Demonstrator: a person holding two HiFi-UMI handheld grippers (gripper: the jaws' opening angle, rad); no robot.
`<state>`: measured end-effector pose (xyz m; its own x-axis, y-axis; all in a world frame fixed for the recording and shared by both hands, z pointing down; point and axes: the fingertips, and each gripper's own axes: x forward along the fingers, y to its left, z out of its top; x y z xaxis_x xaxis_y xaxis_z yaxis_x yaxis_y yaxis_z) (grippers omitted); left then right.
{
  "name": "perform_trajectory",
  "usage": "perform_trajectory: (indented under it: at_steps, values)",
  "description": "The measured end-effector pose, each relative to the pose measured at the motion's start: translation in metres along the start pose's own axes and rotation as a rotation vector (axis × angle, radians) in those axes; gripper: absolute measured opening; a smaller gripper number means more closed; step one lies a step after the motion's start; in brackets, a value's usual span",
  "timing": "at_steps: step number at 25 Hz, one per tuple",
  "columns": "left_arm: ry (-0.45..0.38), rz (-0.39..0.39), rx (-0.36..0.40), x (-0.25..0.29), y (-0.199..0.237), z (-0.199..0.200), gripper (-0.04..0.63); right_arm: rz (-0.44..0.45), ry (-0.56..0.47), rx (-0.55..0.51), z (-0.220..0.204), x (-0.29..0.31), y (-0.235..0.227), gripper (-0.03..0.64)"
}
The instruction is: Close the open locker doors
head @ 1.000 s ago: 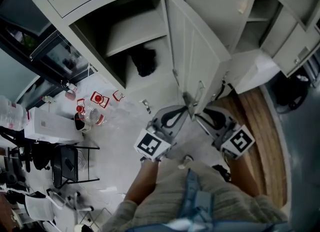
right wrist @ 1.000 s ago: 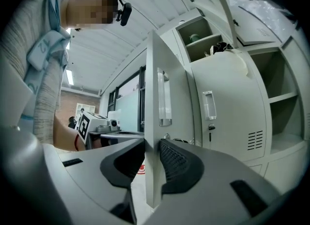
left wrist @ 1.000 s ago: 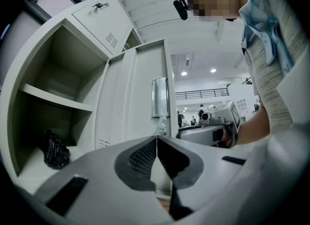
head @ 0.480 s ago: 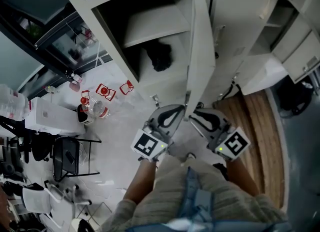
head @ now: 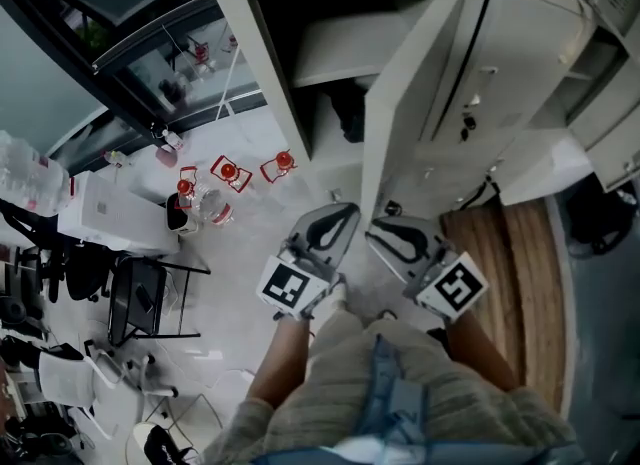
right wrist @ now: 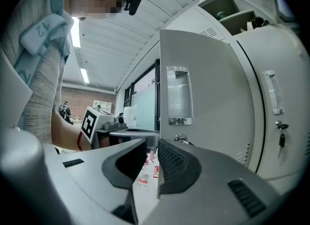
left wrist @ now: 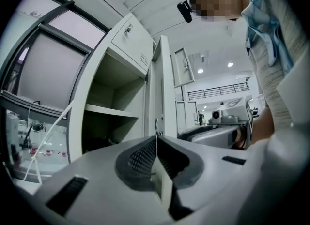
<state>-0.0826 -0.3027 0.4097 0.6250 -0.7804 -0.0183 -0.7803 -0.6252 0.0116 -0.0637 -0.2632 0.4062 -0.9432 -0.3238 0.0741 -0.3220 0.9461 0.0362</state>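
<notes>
I judge the closing half done: the locker door at frame centre stands ajar between the pressed-together left hand-held gripper and the right hand-held gripper, whose jaws have just been closing to a narrow empty gap, and next it needs a push leftward until flush.

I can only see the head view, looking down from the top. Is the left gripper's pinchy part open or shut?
Observer: Shut. The left gripper view shows the left gripper with its jaws pressed together and nothing between them.
Operator: What about the other one?
Observer: The right gripper has just been closing a little, but its jaws stand apart with nothing between them.
Operator: What's on the front of the door?
Observer: The right gripper view shows the outer face of the locker door. It has a clear label holder with a small metal knob below it.
</notes>
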Motion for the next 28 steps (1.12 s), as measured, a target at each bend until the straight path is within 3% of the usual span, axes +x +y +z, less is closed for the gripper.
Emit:
perform_trajectory:
  at_steps: [11, 28]
  values:
    - [-0.002, 0.056, 0.016, -0.011, 0.056, 0.003, 0.008, 0.058, 0.015, 0.020, -0.002, 0.055, -0.001, 0.072]
    - [0.025, 0.008, 0.031, 0.003, 0.107, -0.003, 0.007, 0.012, -0.005, 0.074, 0.003, 0.110, -0.044, 0.072]
